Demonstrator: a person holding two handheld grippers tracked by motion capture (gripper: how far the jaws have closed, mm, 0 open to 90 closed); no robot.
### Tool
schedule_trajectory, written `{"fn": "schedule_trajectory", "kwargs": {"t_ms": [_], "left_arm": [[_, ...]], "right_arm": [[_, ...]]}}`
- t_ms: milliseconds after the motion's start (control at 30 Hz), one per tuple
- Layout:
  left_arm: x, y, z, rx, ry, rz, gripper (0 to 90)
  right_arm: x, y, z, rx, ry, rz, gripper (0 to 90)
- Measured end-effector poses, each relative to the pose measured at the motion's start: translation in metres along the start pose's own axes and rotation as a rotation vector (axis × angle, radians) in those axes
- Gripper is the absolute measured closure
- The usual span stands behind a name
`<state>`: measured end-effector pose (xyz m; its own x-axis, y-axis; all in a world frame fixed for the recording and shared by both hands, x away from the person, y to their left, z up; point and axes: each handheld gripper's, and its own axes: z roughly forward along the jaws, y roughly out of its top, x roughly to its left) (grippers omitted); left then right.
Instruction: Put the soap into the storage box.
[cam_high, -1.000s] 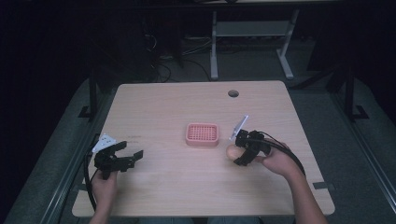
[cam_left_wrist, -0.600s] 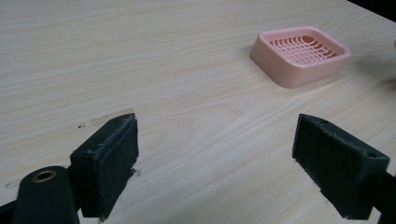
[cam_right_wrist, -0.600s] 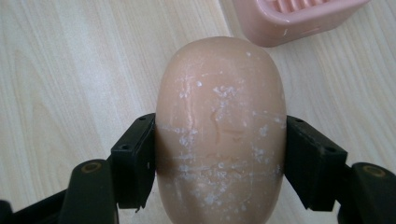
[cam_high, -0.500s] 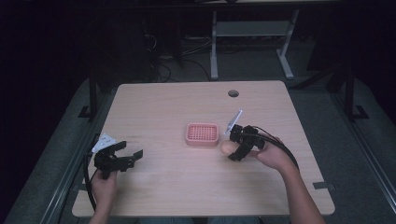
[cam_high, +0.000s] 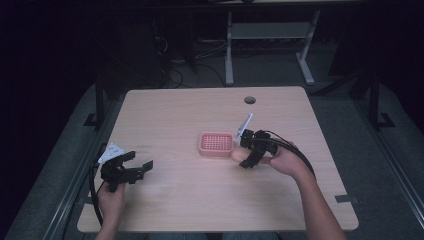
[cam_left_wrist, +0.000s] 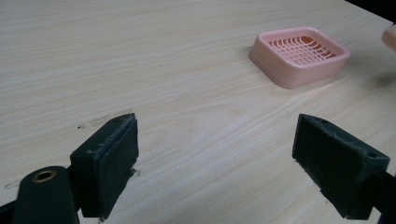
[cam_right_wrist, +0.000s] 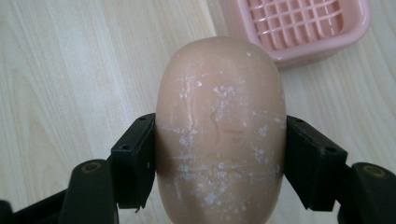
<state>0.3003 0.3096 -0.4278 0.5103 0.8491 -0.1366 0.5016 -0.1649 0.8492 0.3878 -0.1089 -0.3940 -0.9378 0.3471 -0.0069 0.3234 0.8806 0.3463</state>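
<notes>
Left gripper low near table's left front, jaws spread wide, nothing between. Right gripper at centre-right, forearm stretched forward, jaws clamped on something from both sides.

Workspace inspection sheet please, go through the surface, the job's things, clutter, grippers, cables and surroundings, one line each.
Surface: light wood table, round grommet hole near the far edge.
Job's things: peach soap bar, flecked white; pink soap dish mid-table, its grid tray bare.
Clutter: nothing seen.
Grippers: right gripper shut on the soap bar, just right of the dish; left gripper open, holding nothing, near the table's left edge.
Cables: black cable trailing from the right gripper over the hand; another from the left.
Surroundings: dark room, grey floor, white frame legs beyond the table.
</notes>
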Motion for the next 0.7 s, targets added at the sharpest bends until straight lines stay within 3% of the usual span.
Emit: {"fn": "schedule_trajectory", "kwargs": {"t_ms": [167, 700], "left_arm": [[0.0, 0.0, 0.0, 0.0, -0.001, -0.001, 14.2], [0.0, 0.0, 0.0, 0.0, 0.001, -0.003, 14.2]], "right_arm": [[-0.003, 0.006, -0.002, -0.023, 0.01, 0.0, 31.9], [-0.012, 0.029, -0.002, -0.006, 0.001, -0.027, 31.9]]}}
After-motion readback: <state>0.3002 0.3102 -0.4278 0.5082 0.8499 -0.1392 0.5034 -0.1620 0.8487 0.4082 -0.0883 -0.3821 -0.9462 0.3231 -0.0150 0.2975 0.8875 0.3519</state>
